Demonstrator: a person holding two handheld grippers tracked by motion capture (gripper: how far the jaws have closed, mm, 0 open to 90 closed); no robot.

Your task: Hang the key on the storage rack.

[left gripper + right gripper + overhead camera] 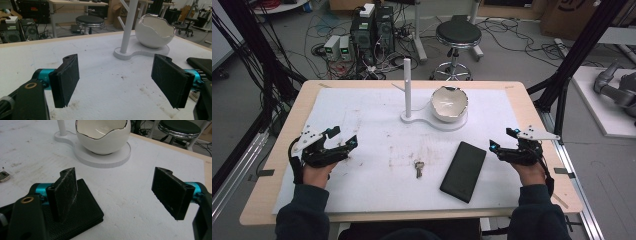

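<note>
Presently both grippers, left [343, 144] and right [501, 148], are hovering with jaws apart, gripping nothing; key [419, 168] and black wallet [463, 171] are lying untouched before the eggshell bowl [449, 104].

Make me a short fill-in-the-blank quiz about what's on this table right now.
1. The white eggshell-shaped bowl sits on the round part of the white stand, beside its upright ____.
2. The key lies to the ____ of the black wallet in the high view.
3. Both the left gripper and the right gripper hold ____.

Missing words: post; left; nothing
</note>
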